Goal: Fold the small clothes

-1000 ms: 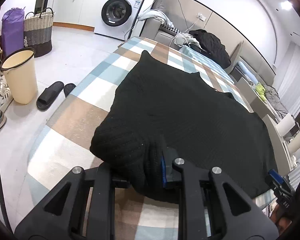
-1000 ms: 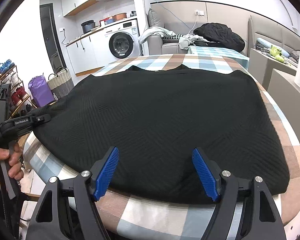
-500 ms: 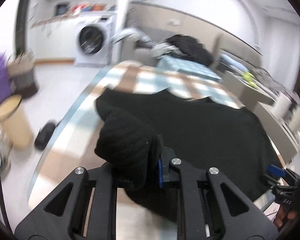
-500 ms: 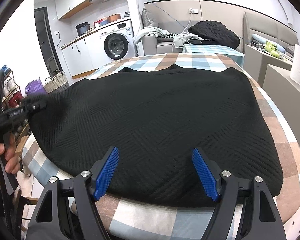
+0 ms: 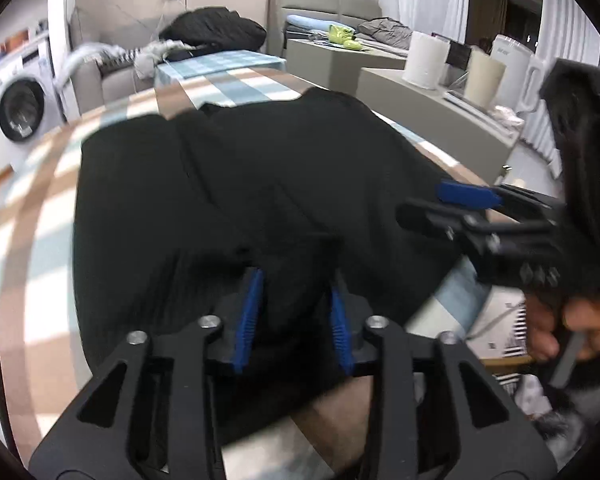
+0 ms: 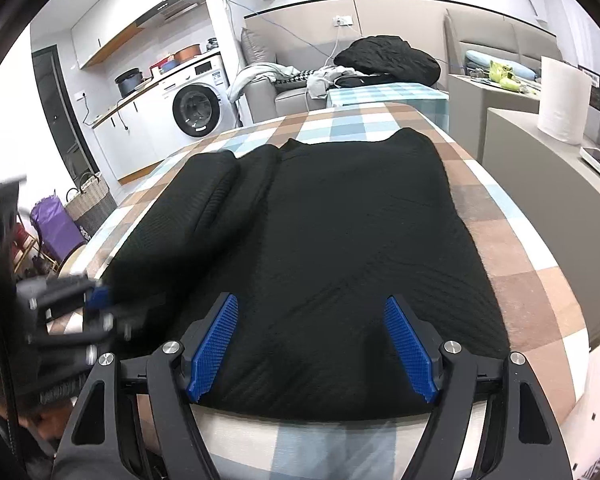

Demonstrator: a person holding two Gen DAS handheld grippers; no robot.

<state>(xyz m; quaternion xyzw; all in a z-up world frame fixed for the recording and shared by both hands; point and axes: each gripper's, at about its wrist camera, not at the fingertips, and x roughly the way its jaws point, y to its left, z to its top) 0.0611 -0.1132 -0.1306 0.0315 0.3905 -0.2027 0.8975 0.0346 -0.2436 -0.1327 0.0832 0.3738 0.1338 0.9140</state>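
A black knit sweater (image 6: 340,216) lies flat on the checked table (image 6: 512,248), its left sleeve folded in over the body as a long ridge (image 6: 216,196). My left gripper (image 5: 294,312) has blue pads part-way apart, with sleeve cloth (image 5: 296,292) lying between them at the near hem. It shows blurred in the right wrist view (image 6: 96,300). My right gripper (image 6: 312,344) is open and empty over the sweater's near hem. It also shows in the left wrist view (image 5: 460,200).
A washing machine (image 6: 196,110) and cabinets stand at the back left. A sofa with a black jacket (image 6: 384,56) is behind the table. A grey counter (image 6: 548,168) with a paper roll (image 6: 562,100) flanks the right side. Baskets (image 6: 88,200) stand on the floor left.
My left gripper carried the left sleeve from the table's left edge across onto the sweater body, swung round to face along it, and its jaws have spread. My right gripper stayed open in place.
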